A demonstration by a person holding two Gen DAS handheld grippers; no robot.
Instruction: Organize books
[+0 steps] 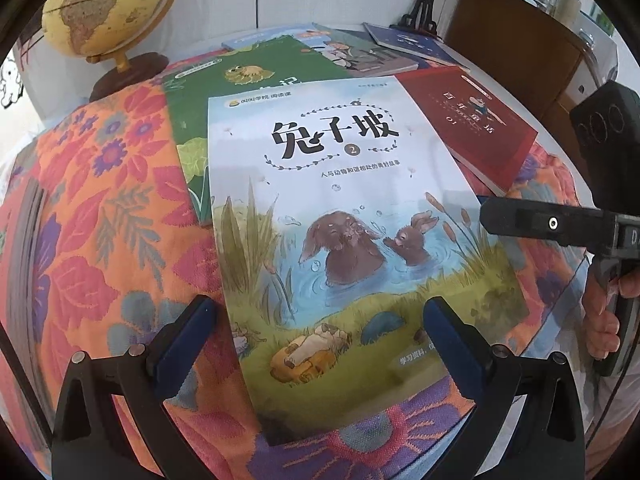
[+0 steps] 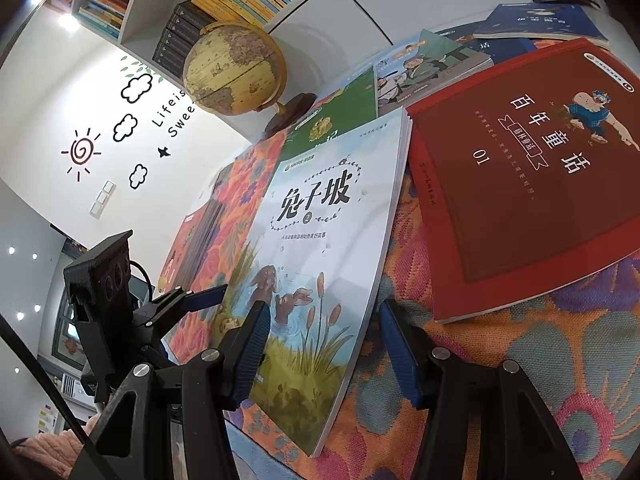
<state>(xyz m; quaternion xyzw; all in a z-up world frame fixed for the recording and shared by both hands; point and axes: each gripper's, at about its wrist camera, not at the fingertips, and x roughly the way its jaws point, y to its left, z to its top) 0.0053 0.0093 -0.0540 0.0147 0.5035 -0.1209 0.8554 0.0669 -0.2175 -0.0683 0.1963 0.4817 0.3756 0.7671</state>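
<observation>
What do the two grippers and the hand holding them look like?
Both grippers are black plastic frames with silver screws and dark blue ribbed pads. The left gripper and the right gripper each carry a black camera block. A bare hand grips the right handle.

Bright, even room light here, with ceiling spots [image 2: 68, 22] flaring white high on the left in the right wrist view. The rabbit book [image 1: 344, 216] shows soft sheen and faint shadow across its lower cover. Both fisheye views bow hard at the edges, corners go black, and the globe [image 1: 108, 4] looks slightly soft.
</observation>
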